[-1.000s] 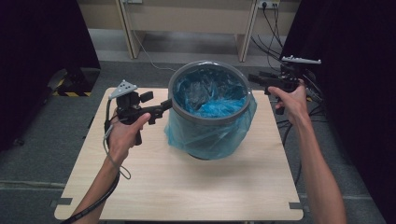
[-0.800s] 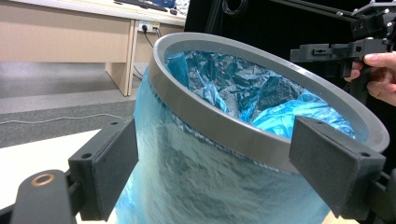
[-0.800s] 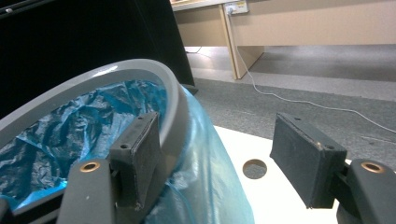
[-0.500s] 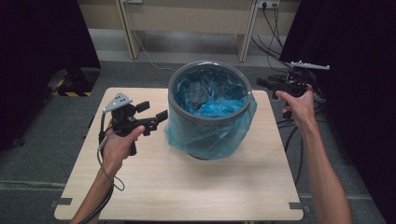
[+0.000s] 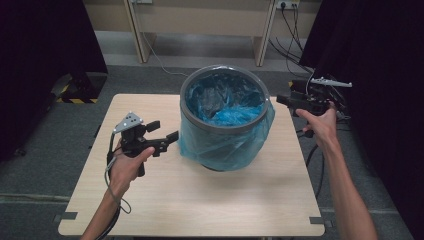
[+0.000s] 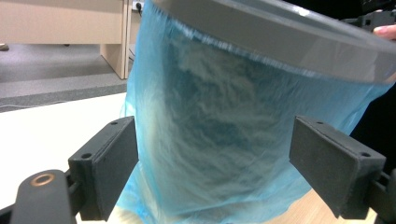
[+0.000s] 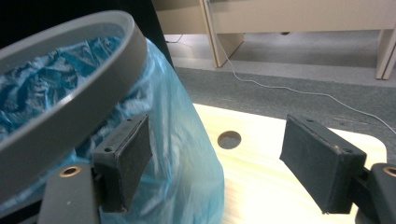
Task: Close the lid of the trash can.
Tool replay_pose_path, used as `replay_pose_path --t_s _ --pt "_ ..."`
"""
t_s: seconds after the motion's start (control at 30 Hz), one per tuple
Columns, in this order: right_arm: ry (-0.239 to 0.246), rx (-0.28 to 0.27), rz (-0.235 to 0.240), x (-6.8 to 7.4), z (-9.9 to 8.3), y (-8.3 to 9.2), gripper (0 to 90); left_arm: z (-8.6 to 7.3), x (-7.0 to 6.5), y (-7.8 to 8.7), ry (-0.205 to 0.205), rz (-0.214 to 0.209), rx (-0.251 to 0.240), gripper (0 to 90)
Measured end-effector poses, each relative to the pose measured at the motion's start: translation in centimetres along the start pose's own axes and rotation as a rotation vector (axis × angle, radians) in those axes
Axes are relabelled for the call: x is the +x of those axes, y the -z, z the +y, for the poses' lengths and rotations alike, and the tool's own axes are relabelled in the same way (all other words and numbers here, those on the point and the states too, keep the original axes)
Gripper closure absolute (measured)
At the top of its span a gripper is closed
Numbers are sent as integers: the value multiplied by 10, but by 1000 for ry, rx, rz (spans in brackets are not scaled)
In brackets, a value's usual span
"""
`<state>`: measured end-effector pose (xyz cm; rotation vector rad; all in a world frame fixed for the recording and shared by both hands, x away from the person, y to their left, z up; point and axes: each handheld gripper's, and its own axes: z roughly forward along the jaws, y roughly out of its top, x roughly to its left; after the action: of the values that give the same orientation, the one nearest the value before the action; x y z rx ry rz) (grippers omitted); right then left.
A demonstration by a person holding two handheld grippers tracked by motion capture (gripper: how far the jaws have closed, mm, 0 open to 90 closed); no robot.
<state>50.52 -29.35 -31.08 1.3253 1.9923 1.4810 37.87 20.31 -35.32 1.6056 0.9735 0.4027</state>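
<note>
Left gripper (image 5: 167, 141) and right gripper (image 5: 283, 99) — jaws apart

Black hand-held gripper (image 5: 161, 142), grey plate, trailing cable

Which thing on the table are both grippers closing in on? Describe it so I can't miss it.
Start at the light wooden table. Near its middle stands a round grey bin, between the two grippers. Its blue plastic liner bag drapes over the outside under a grey rim ring, and nothing else stands on the tabletop.

Grey carpet floor (image 5: 150, 75); black curtains (image 5: 45, 45) at both sides; a pale wooden bench (image 5: 200, 12) behind; cables (image 5: 290, 35) trailing from a wall socket (image 5: 283, 4).
</note>
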Motion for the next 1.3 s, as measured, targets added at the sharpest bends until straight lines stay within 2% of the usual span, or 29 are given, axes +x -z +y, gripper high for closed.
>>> replay_pose_path --t_s 0.4,0.6,0.97,1.13,1.3 --pt "-15 -14 -25 -6 -32 7 233 -34 9 1 -4 19 36 148" --pt "-7 -12 -43 -7 -50 11 222 -52 14 2 1 27 50 148" --pt "22 3 -49 4 -79 11 217 -85 20 -1 -30 54 93 148" --pt "29 2 -56 10 -96 7 218 -106 26 -4 -24 52 147 148" --pt "49 25 -80 18 -115 3 215 -123 33 -2 -29 75 185 148"
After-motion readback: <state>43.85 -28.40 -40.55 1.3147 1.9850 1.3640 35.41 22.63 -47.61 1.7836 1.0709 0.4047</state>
